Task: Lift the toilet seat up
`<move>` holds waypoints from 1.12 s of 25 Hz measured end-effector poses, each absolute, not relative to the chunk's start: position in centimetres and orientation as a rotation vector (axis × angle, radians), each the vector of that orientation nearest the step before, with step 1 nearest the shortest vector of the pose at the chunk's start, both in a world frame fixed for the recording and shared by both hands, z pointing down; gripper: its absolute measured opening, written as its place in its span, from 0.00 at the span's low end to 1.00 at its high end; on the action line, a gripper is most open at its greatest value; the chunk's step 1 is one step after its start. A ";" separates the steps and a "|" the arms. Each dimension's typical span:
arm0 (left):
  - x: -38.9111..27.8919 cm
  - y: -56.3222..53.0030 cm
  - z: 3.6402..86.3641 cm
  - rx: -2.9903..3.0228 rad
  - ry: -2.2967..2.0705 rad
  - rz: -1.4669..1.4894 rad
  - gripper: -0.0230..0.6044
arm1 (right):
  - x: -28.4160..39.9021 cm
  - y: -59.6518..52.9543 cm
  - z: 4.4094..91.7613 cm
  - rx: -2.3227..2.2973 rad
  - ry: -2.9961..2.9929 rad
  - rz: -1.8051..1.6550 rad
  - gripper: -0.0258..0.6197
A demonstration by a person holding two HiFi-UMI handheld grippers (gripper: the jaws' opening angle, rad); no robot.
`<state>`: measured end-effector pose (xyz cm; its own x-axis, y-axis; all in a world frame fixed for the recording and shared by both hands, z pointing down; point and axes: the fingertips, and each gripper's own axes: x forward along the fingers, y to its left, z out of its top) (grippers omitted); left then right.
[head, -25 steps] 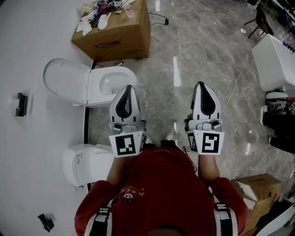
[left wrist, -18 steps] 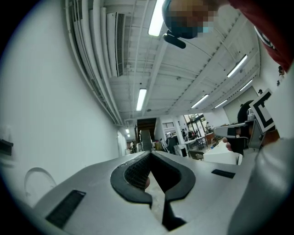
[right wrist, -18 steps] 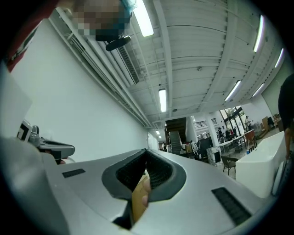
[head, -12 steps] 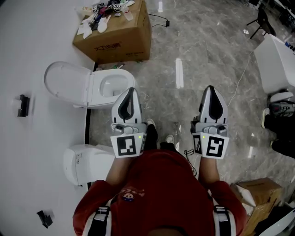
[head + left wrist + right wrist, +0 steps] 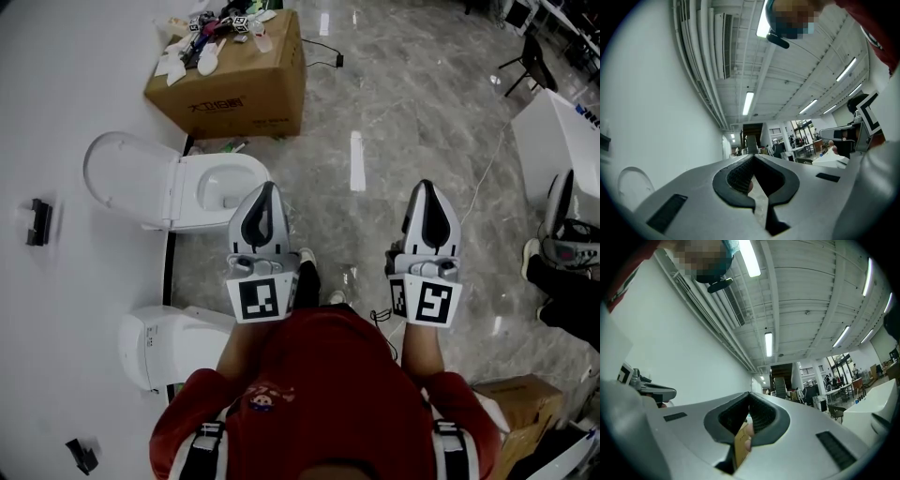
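Observation:
Two white toilets stand along the white wall at the left of the head view. The farther toilet (image 5: 220,192) has its lid (image 5: 122,178) raised against the wall and its bowl open. The nearer toilet (image 5: 164,342) has its lid down. My left gripper (image 5: 266,189) hangs over the floor just right of the open bowl, jaws shut and empty. My right gripper (image 5: 429,186) is level with it, farther right over bare floor, also shut and empty. In the left gripper view the raised lid (image 5: 632,185) shows at the lower left, beyond the shut gripper (image 5: 753,157). The right gripper (image 5: 750,394) points along the room.
A cardboard box (image 5: 234,80) with small items on top stands by the wall beyond the toilets. A white unit (image 5: 553,131) and a person's shoes (image 5: 562,248) are at the right. Another box (image 5: 516,398) sits at the lower right. The floor is grey marble (image 5: 375,112).
Both grippers have drifted slightly back toward my body, still shut. The view has shifted a little, so the toilets sit lower and more to the left.

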<state>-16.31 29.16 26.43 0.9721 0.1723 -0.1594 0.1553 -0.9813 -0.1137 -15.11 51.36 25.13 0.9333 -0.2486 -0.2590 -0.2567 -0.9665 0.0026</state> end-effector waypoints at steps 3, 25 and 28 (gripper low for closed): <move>-14.6 28.0 26.6 -3.022 -0.244 0.261 0.06 | -13.2 50.0 25.0 -3.062 0.416 0.409 0.06; -2.0 19.8 27.2 -3.060 -0.254 0.240 0.06 | -0.9 40.0 24.1 -3.123 0.491 0.381 0.06; -1.0 18.4 27.4 -3.070 -0.245 0.238 0.06 | 0.4 38.3 24.3 -3.131 0.519 0.371 0.06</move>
